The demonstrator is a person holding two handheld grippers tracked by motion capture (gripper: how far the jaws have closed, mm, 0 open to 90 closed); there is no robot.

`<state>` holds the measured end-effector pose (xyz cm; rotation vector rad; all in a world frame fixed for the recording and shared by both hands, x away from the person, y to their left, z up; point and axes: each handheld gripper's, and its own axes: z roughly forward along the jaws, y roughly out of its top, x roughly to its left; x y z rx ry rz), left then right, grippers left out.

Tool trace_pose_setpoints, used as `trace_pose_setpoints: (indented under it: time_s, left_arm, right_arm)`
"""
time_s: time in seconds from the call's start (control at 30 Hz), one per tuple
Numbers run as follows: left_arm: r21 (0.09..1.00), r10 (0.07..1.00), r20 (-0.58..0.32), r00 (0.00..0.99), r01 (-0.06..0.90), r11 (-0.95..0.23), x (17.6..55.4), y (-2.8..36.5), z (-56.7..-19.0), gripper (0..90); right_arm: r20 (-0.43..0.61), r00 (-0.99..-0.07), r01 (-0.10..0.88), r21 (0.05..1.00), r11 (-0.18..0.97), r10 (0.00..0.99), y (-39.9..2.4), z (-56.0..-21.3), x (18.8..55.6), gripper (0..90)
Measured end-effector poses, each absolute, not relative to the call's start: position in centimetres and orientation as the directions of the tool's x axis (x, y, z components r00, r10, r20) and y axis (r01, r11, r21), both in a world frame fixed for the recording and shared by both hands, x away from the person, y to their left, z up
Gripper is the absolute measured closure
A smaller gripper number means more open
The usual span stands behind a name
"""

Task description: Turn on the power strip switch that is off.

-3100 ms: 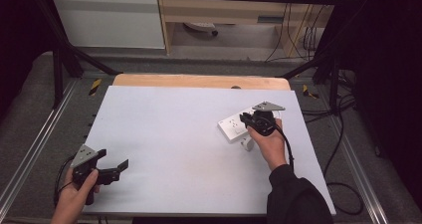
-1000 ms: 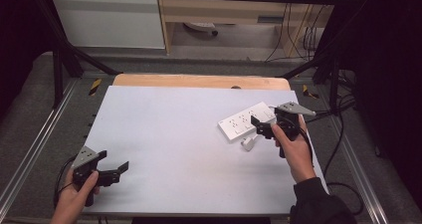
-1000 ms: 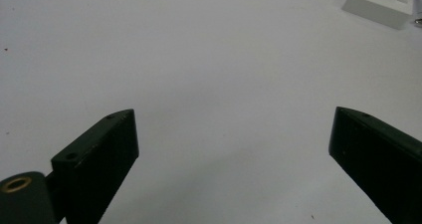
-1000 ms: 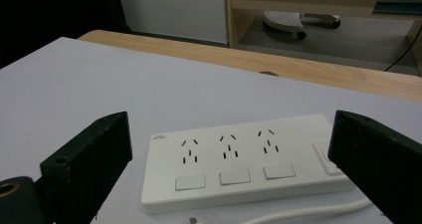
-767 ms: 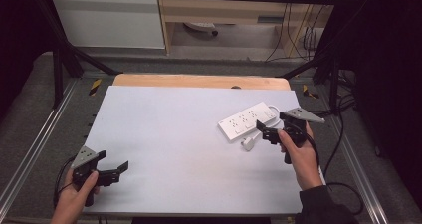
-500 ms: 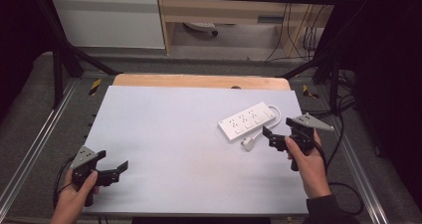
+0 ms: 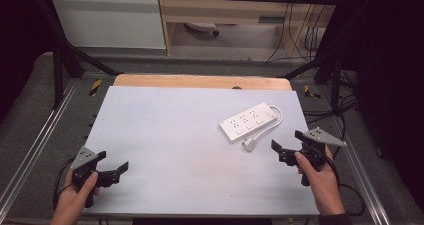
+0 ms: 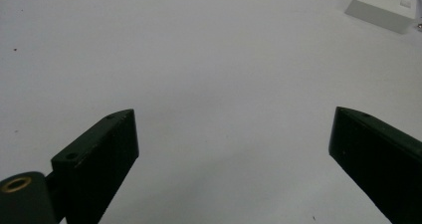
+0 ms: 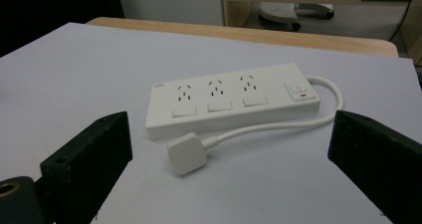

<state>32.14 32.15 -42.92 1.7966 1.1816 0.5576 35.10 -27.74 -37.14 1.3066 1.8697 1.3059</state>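
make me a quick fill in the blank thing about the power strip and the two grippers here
1. The white power strip has ____ socket groups in a row.
2. Its plug lies on the table, not held by the ____ gripper, whose jaws stand open.
3. The strip's switch with the red mark sits at the end where the ____ comes out.
4. The left gripper holds ____ between its open jaws.

Missing words: three; right; cable; nothing

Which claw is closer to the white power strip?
The right claw. It sits open, just beside and a little nearer the person than the white plastic power strip and its white plug, touching neither. The left claw, also open, waits far across the table's near left corner.
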Motion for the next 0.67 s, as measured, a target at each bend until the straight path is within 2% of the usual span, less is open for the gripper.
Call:
trace_pose_setpoints:
  time_s: [0.43, 0.67]
  left_arm:
    - [0.859, 0.892, -0.097, 0.442, 0.490, -0.149, 32.0, 32.1, -42.9, 5.5]
    - [0.858, 0.889, -0.094, 0.449, 0.489, -0.156, 32.1, 32.0, -42.8, 5.5]
  right_arm:
    - [0.127, -0.406, 0.455, 0.887, 0.080, 0.905, -28.1, -41.0, 33.3, 3.5]
    - [0.087, -0.388, 0.533, 0.833, 0.146, 0.917, -26.4, -44.2, 34.3, 3.7]
